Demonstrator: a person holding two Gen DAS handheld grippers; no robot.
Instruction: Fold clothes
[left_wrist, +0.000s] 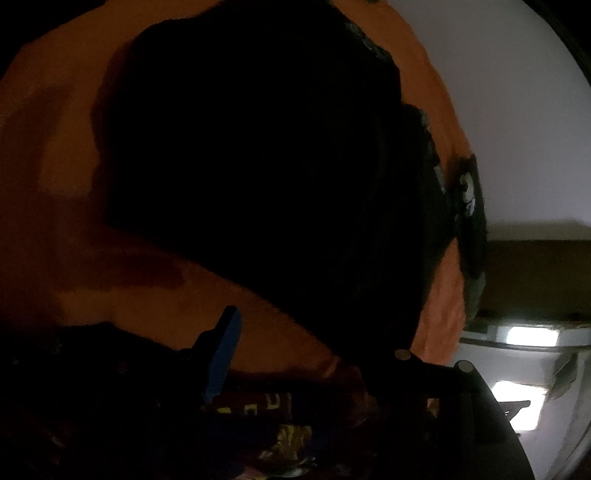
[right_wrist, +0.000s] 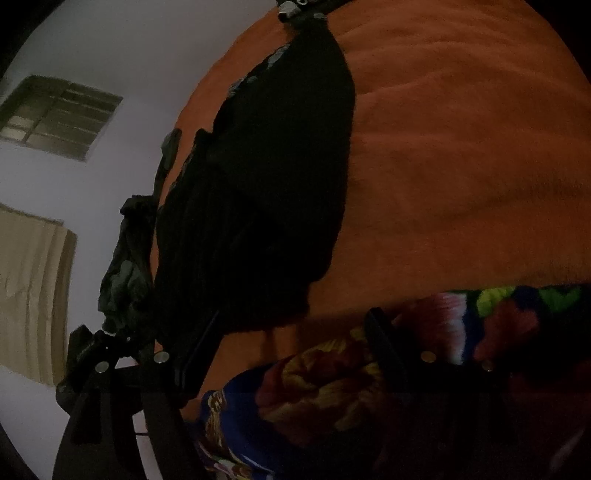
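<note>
Now, left fingers: we see the left gripper (left_wrist: 295, 354) with a clear gap between its blue finger (left_wrist: 221, 354) and the dark one at right, pads pressing on nothing.
Left contact: its tips sit at the near edge of the black garment (left_wrist: 251, 166); in this dim view we cannot tell whether they touch it.
Right fingers: our right gripper (right_wrist: 291, 343) stands wide; the gap holds orange blanket (right_wrist: 461, 147) and the edge of a patterned cloth (right_wrist: 332, 387), and nothing is gripped.
Right contact: the left-hand finger (right_wrist: 199, 350) lies over the black garment's near corner.
Garment place: the black garment is spread flat on the orange blanket, its far edge near the white wall (right_wrist: 110, 55).
Other clothes: a crumpled dark green piece (right_wrist: 125, 280) hangs at the blanket's edge.
Writing: yellowish marks on the patterned cloth are perhaps letters, too blurred for us to read.
</note>
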